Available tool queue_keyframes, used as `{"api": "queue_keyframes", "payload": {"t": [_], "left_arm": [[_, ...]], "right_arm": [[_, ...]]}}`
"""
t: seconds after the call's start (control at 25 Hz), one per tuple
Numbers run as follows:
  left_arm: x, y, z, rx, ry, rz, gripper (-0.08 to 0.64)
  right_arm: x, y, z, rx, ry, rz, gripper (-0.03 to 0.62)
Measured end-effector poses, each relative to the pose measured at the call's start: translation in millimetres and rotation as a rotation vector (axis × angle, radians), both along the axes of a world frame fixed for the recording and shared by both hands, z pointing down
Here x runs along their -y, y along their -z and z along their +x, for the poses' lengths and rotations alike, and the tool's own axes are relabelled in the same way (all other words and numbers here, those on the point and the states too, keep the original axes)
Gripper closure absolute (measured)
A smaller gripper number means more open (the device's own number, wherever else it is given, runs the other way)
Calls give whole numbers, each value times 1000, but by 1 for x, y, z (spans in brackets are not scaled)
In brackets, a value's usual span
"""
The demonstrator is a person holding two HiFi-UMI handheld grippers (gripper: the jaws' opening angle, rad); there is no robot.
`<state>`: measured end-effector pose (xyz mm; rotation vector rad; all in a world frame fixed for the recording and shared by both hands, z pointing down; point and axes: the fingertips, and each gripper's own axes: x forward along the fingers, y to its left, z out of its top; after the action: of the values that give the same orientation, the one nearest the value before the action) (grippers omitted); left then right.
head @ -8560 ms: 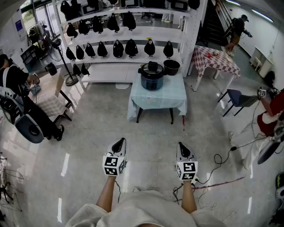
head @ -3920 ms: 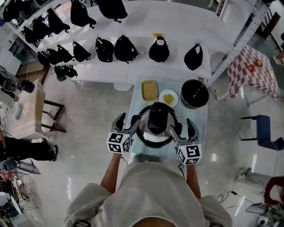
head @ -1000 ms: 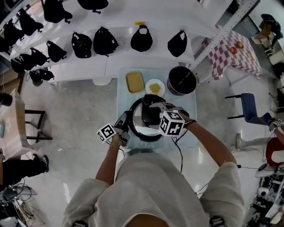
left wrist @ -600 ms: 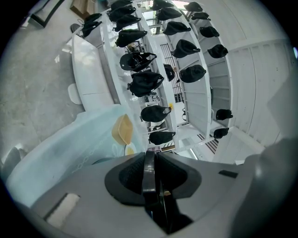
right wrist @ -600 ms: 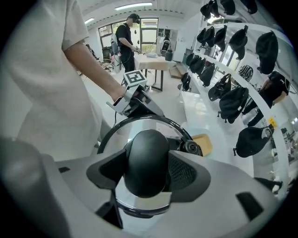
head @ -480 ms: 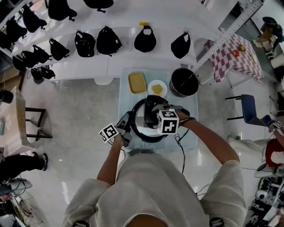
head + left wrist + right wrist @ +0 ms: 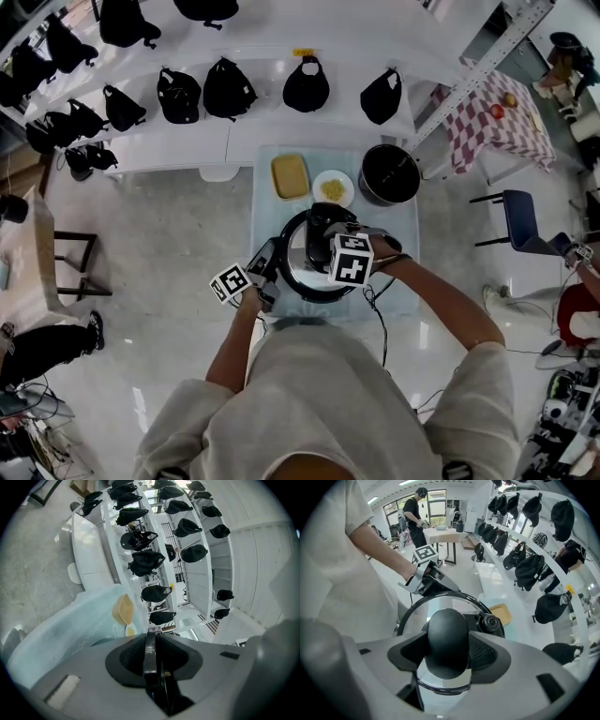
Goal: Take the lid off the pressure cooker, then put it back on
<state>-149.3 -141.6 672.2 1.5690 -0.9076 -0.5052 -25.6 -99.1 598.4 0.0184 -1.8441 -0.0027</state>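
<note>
right gripper [image 7: 328, 230], jaws just closing, is clamping the round black lid knob [image 7: 447, 639]. left gripper [image 7: 268, 262] is pinching the thin black cooker side handle [image 7: 150, 651]. Lid is sitting on the cooker.

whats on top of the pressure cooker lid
A black knob, with the jaws of the right gripper just closed onto it, and a small black valve beside it. The knob covers the centre of the lid; everything below the lid is hidden.

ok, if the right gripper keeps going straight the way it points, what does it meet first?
The black knob on the pressure cooker lid. The right gripper points steeply down onto it. Its jaws have just been closing, and the knob sits between them, touching both sides. Straight past the knob is the lid itself.
</note>
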Motion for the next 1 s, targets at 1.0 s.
{"api": "queue_keyframes", "payload": {"t": [1.0], "left_arm": [[0,1,-2,-9,-4,12,480]], "right_arm": [[9,2,7,-46,-319,-20,324]]}}
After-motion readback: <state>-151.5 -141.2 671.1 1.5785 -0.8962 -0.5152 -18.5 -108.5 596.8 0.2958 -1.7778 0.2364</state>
